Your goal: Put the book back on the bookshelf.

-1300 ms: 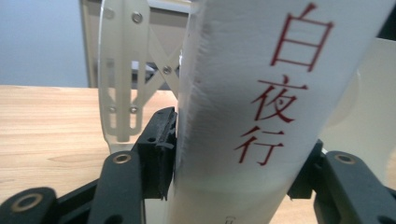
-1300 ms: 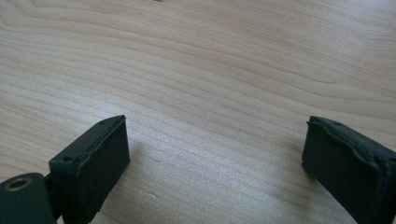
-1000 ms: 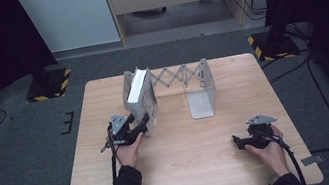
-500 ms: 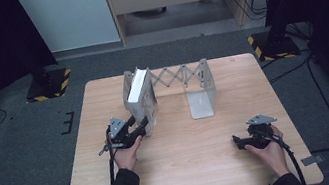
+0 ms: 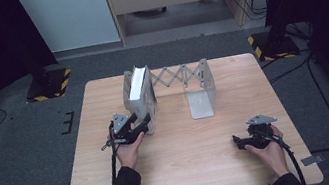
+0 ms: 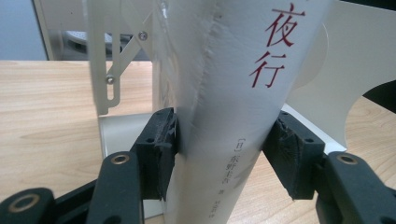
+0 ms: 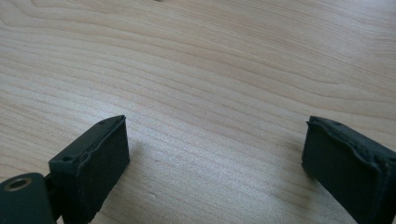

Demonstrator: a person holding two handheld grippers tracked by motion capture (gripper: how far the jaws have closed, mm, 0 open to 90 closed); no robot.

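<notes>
Nearest the person, the right hand-held gripper [image 5: 242,142] is resting low over the pale wooden surface [image 5: 190,169], its jaws spread wide with only bare wood grain between them, well apart from everything else. Farther in, the left hand-held gripper [image 5: 143,124] is pinching the spine of a thick white paperback book with red characters [image 6: 233,93]; in the left gripper view both black pads [image 6: 161,140] are pressing on the spine's two sides, and the jaws have just been opening slightly with the book between them. The book is standing upright at the left end of a grey metal expanding book rack [image 5: 186,81], between that end's two upright plates, while the rack's right end plate is standing empty beyond.

The grip is looking marginal: it sits low on a heavy, tall book, so any further loosening could let the spine slide through the pads. A sideways pull could also catch the cover on the rack's plate and drag or tip the light rack.
</notes>
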